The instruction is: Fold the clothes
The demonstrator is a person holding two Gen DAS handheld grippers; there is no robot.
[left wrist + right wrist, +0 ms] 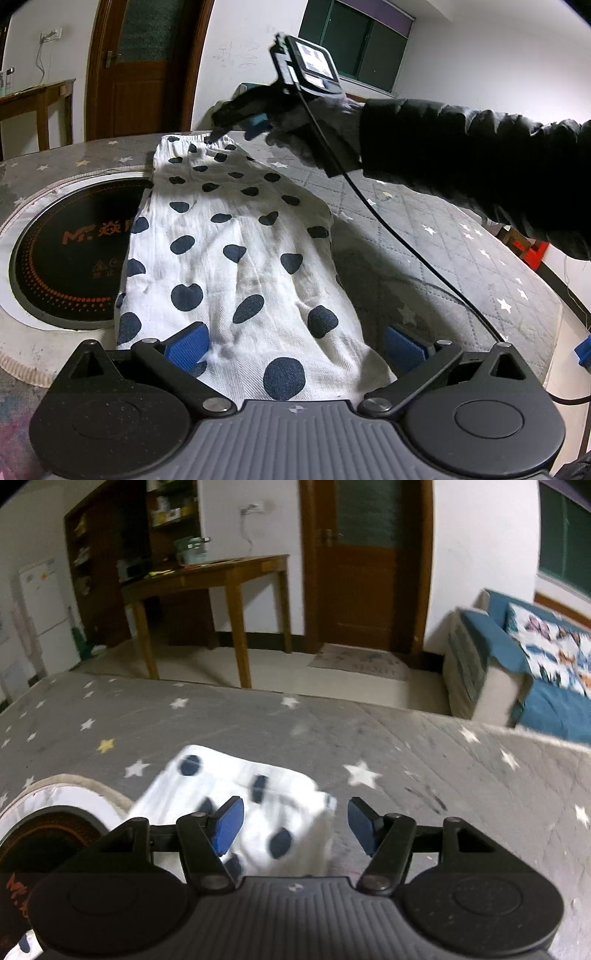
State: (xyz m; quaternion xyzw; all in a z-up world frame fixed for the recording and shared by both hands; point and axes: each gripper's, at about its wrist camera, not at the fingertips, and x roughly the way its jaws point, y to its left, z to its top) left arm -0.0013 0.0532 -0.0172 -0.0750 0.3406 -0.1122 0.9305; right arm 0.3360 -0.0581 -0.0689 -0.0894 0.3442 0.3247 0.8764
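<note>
A white garment with navy dots [229, 236] lies stretched out flat on the grey star-patterned cover [424, 229], from the near edge to the far side. My left gripper [295, 349] stands open over its near end, one blue pad [188, 349] on the cloth and the other just off its right edge. A gloved hand holds my right gripper [221, 129] at the garment's far end. In the right wrist view that gripper [295, 825] is open above the folded-looking cloth end [240, 794], with its pads apart and nothing pressed between them.
A round black induction cooktop [66, 251] is set into the table left of the garment, partly under it. A black cable [369, 206] trails from the right gripper across the cover. A dark sleeve [480, 155] reaches in from the right. Beyond the table stand a wooden table [207, 576] and a blue sofa [535, 672].
</note>
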